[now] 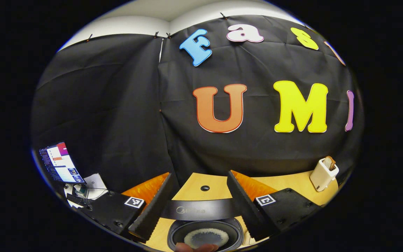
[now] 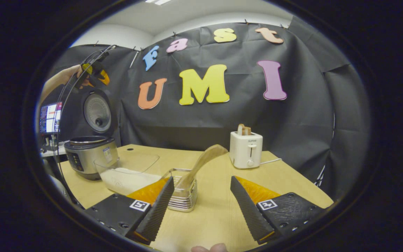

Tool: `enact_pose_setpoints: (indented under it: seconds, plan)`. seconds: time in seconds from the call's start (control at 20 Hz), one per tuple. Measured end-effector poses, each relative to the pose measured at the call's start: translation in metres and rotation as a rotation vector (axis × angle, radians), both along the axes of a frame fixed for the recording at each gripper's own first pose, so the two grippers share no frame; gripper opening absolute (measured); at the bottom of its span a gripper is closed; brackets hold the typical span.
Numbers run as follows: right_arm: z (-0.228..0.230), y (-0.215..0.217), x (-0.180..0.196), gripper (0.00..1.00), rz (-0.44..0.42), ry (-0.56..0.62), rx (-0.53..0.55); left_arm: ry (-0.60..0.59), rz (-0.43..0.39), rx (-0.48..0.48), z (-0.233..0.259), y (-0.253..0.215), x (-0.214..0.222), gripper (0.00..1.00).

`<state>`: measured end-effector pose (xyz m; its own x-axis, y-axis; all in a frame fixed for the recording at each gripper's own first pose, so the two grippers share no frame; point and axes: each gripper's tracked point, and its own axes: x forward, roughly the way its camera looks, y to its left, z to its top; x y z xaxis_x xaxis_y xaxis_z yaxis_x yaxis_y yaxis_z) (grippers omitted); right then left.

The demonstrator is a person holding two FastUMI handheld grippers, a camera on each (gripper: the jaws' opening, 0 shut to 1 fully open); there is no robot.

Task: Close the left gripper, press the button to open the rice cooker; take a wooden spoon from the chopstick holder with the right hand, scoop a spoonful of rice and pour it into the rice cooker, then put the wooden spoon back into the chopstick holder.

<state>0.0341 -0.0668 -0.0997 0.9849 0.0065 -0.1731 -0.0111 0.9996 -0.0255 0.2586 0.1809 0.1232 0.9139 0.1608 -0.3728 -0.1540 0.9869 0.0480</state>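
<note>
The pale wooden table (image 2: 219,213) is spreading smooth and bare-grained across the booth, with creased black cloth hanging behind it. At its far left the rice cooker (image 2: 90,154), a rounded brushed-metal drum, is standing with its lid (image 2: 97,112) tipped up, showing a ribbed circular inner plate. Just right of it a clear, shallow plastic container (image 2: 128,175) is holding white rice. Nearer the middle, the chopstick holder (image 2: 184,190), a ribbed metal and glass box, is keeping the wooden spoon (image 2: 201,162) leaning up and right, bowl end high. At the far right a boxy white toaster (image 2: 246,149) is holding a slice of bread.

The right gripper (image 2: 203,204) is hovering low over the table, jaws spread wide and gripping nothing, with the holder just beyond its left finger.

The left gripper (image 1: 198,206) is hanging above the cooker's dark round pot (image 1: 205,236), where a ring of rice is lying; its jaws are parted, empty. In the right gripper view, a hand is holding it high above the lid.
</note>
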Motion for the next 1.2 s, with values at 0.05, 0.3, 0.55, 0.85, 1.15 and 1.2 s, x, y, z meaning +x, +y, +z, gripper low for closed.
enact_pose_setpoints:
  seconds: [0.05, 0.3, 0.55, 0.85, 1.15, 1.2]
  plan:
    - [0.0, 0.0, 0.0, 0.96, 0.002, 0.001, 0.003, 0.014, 0.006, 0.005, -0.004, 0.002, 0.0, 0.99]
    - [0.0, 0.01, -0.004, 0.95, 0.024, -0.004, 0.007, 0.036, 0.017, -0.011, -0.013, 0.003, -0.007, 0.99]
    - [0.003, 0.016, -0.01, 0.95, 0.039, -0.01, 0.019, 0.023, -0.002, -0.034, -0.02, -0.004, -0.027, 0.98]
    - [0.017, 0.027, -0.023, 0.96, 0.064, -0.041, 0.009, 0.028, -0.017, -0.061, -0.047, -0.016, -0.087, 0.98]
    - [0.016, 0.039, -0.039, 0.92, 0.082, -0.057, -0.001, -0.011, -0.004, -0.063, -0.089, -0.029, -0.139, 0.98]
    - [0.015, 0.04, -0.04, 0.92, 0.084, -0.055, -0.004, -0.018, -0.003, -0.062, -0.096, -0.031, -0.146, 0.98]
